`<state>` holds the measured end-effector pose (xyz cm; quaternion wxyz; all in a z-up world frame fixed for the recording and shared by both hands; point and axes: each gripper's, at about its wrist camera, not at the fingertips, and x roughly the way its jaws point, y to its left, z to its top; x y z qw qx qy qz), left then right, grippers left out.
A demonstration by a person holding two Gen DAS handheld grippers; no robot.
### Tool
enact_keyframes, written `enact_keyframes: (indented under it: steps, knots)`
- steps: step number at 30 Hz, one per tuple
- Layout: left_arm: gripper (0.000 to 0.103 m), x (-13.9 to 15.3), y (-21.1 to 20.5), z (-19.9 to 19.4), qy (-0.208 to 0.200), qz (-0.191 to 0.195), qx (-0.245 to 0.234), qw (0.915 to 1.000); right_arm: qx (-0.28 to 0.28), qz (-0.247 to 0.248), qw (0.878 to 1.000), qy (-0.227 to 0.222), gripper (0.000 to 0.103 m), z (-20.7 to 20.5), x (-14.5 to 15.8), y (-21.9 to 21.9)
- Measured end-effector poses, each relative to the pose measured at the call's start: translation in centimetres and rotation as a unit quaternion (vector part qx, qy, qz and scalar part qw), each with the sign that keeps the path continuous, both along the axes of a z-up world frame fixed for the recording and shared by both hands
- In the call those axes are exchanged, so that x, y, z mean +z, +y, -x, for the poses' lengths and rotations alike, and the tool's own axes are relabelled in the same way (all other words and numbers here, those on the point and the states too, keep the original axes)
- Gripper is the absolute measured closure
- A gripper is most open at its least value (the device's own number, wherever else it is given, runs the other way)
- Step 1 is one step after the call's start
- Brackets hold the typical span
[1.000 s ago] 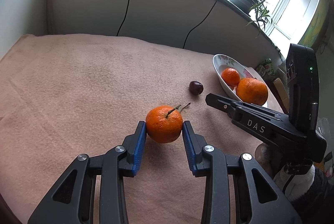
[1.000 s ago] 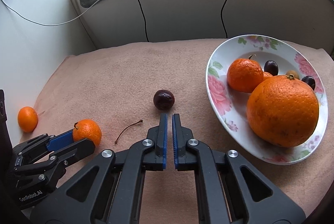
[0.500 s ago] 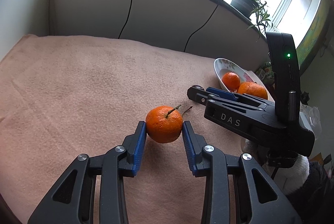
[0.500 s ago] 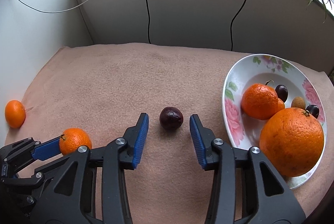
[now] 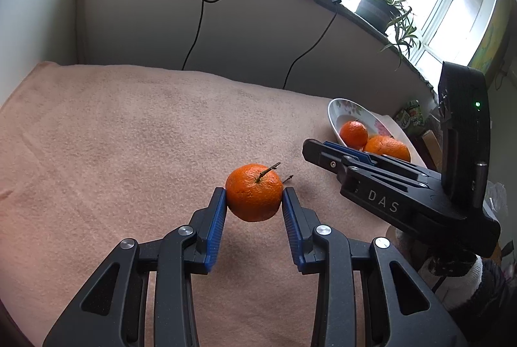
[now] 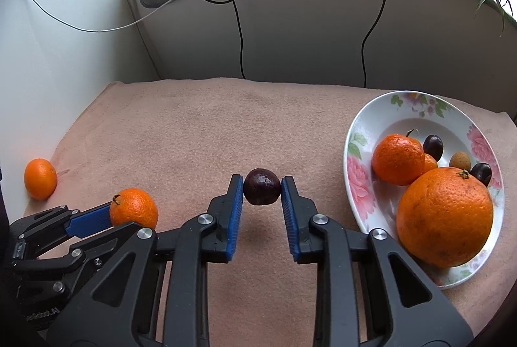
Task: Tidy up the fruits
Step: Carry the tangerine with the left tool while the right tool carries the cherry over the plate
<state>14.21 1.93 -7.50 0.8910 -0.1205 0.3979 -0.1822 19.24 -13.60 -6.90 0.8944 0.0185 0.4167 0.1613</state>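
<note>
My left gripper (image 5: 254, 195) is shut on a stalked tangerine (image 5: 253, 185) and holds it just above the pink cloth; the same tangerine (image 6: 135, 206) shows at the lower left of the right wrist view. My right gripper (image 6: 261, 182) is shut on a small dark plum (image 6: 261, 190), its blue pads pressing on both sides, with a shadow on the cloth beneath. To the right stands a flowered plate (image 6: 355, 185) holding a big orange (image 6: 444, 217), a tangerine (image 6: 397, 158) and small dark fruits. The right gripper (image 5: 323, 146) hides the plum in the left wrist view.
Another tangerine (image 6: 40, 179) lies at the cloth's far left edge by the white wall. A thin loose stalk (image 5: 287, 178) lies on the cloth behind the held tangerine. Cables hang down the back panel (image 6: 290, 33). A potted plant (image 5: 384, 4) stands on the sill.
The right gripper went from shut behind the plum to open around it, then closed on it. The left gripper kept still with its tangerine.
</note>
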Motion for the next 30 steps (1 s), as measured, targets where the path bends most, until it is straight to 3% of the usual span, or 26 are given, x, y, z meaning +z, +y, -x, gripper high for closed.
enact_keyframes:
  steps: [7, 15, 30]
  knots:
    - [0.069, 1.4, -1.2, -0.3, -0.013, -0.001, -0.004, 0.9999, 0.001, -0.043, 0.999, -0.016, 0.078, 2.1, 2.6, -3.0]
    - [0.069, 3.1, -3.9, -1.1, -0.027, -0.001, -0.020, 0.9994, -0.018, -0.056, 0.997, -0.044, 0.078, 4.9, 4.7, -8.0]
    - [0.069, 4.5, -11.4, -4.1, -0.035, -0.009, -0.080, 0.9961, -0.068, -0.053, 0.995, -0.059, 0.078, 5.9, 4.3, -16.7]
